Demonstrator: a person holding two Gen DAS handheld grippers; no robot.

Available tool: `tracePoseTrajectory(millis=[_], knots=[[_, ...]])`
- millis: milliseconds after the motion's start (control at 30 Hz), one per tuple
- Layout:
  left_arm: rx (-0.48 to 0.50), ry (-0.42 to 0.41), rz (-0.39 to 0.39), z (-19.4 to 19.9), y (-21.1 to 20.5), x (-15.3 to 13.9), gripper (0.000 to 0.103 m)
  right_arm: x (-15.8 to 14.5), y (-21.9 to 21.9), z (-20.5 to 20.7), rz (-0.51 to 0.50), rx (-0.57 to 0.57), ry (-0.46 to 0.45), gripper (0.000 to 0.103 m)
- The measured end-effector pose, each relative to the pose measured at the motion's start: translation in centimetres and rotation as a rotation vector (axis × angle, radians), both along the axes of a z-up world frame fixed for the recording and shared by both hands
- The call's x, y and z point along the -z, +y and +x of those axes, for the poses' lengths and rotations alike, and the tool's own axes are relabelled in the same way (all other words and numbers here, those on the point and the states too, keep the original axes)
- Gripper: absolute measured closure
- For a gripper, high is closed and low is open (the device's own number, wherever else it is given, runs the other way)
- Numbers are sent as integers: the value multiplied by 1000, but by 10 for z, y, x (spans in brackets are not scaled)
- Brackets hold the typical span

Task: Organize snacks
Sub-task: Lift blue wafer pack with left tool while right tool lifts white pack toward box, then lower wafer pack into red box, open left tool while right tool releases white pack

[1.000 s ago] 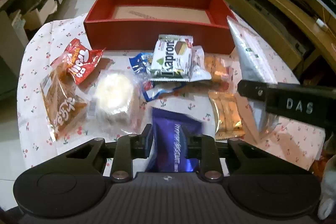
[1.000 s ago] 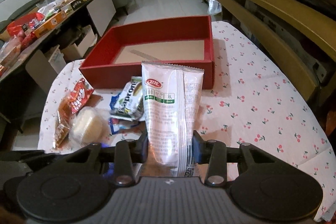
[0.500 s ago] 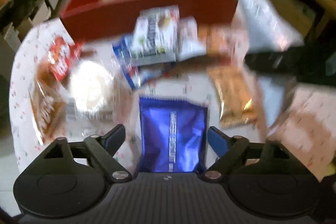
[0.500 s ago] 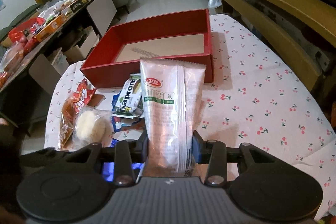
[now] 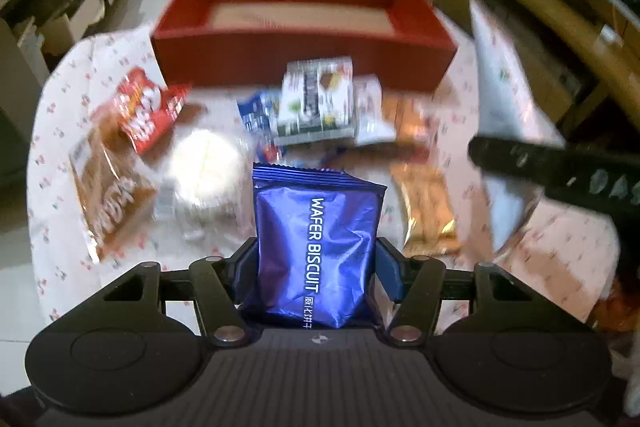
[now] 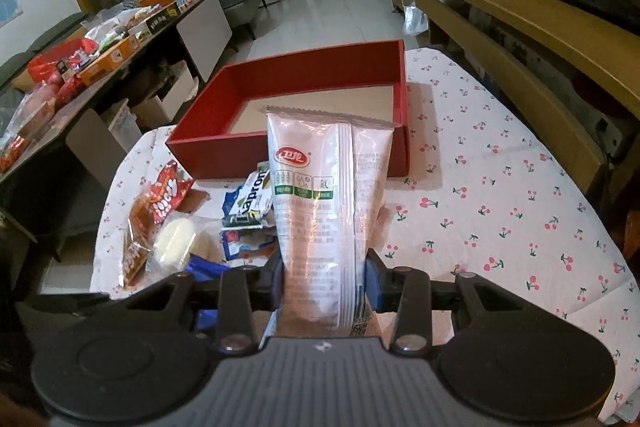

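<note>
Cherry-print tablecloth [image 6: 500,187] lies under both grippers; ahead sits the red box [image 6: 320,71]. Left gripper [image 5: 316,267], jaws just closing, pinches the blue wafer biscuit pack [image 5: 316,247]; right gripper [image 6: 324,279] clamps the white pouch [image 6: 324,207].

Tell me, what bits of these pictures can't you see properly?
- Left wrist view: the loose snacks behind the blue wafer packet are smeared by blur, so their names are unreadable.
- Right wrist view: the white packet hides part of the red box, both front wall and floor.
- Right wrist view: the white packet's small print is too tiny to read.
</note>
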State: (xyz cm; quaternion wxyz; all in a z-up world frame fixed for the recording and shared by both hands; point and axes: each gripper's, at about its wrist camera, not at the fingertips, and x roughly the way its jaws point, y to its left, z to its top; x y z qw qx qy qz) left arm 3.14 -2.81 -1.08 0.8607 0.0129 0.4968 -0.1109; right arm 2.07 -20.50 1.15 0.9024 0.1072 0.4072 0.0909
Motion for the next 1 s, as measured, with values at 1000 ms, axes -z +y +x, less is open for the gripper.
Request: tracePoseTrajectory(millis=[1000], knots=[[-65,-199,51,196,-11,-16,36,18,17,209,-72,37,-13,60]])
